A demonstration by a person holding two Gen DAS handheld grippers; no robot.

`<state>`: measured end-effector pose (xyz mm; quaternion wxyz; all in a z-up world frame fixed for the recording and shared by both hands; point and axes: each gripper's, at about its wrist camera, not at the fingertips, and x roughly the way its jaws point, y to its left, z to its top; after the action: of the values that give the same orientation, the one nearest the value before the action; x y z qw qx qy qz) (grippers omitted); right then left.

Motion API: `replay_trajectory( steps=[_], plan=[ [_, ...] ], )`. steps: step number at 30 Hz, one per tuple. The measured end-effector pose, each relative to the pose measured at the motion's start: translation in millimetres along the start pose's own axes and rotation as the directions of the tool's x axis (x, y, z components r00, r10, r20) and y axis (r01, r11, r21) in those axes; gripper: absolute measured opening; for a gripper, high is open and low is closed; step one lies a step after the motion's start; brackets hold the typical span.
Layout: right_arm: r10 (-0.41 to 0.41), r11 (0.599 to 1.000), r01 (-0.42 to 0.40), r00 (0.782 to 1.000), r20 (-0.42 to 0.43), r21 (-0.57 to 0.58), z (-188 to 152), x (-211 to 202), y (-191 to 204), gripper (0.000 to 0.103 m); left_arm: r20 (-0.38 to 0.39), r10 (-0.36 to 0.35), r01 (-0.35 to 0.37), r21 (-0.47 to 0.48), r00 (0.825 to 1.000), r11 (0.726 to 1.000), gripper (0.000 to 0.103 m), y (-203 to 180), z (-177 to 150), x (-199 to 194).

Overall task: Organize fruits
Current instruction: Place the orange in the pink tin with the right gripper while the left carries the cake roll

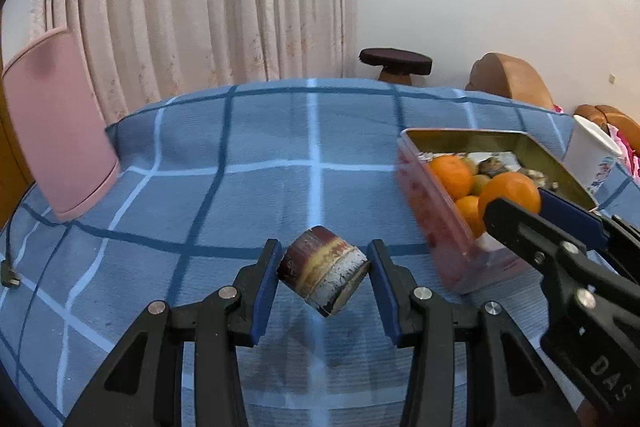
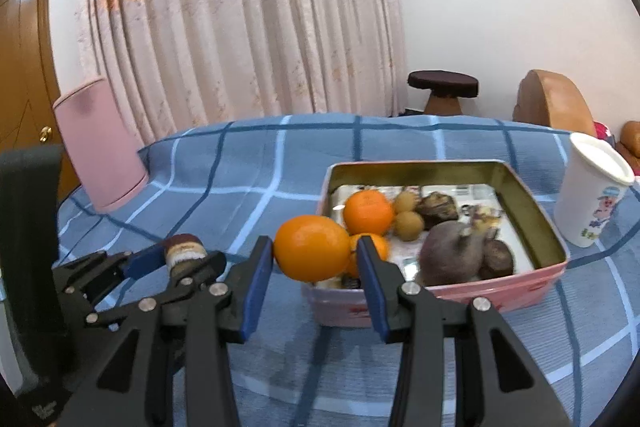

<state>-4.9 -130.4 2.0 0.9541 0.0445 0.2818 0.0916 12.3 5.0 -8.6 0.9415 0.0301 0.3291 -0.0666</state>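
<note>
My left gripper (image 1: 324, 267) is shut on a small worn round tin (image 1: 323, 269), tilted, held above the blue checked tablecloth; it also shows in the right wrist view (image 2: 182, 251). My right gripper (image 2: 314, 251) is shut on an orange (image 2: 312, 247) at the near left corner of the pink tin box (image 2: 460, 293). The orange also shows in the left wrist view (image 1: 510, 193). Inside the box lie two more oranges (image 2: 367, 211), two small brown round fruits (image 2: 408, 225) and dark brown fruits (image 2: 452, 255).
A white paper cup (image 2: 592, 191) stands right of the box. A pink cylindrical bin (image 2: 100, 151) stands at the table's far left. A dark stool (image 2: 442, 85) and brown chairs are behind the table. A black cable (image 1: 10, 267) lies at the left edge.
</note>
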Motion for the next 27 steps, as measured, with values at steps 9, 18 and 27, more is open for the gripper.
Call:
replay_trajectory(
  steps=[9,18,27],
  plan=[
    [-0.040,0.997,0.038,0.999,0.036,0.063,6.5,-12.7,-38.0,0.046,0.040,-0.040,0.040,0.003,0.998,0.999,0.046,-31.8,9.0,-3.6],
    [-0.193,0.978,0.185,0.977,0.090,0.098,14.6,-24.5,-76.9,0.046,0.056,-0.106,0.105,0.022,0.993,0.994,0.046,-73.8,23.7,1.9],
    [-0.243,0.964,0.230,0.966,0.090,0.134,19.5,-28.1,-106.1,0.046,0.038,-0.146,0.146,0.010,0.989,0.989,0.046,-100.1,33.2,16.9]
  ],
)
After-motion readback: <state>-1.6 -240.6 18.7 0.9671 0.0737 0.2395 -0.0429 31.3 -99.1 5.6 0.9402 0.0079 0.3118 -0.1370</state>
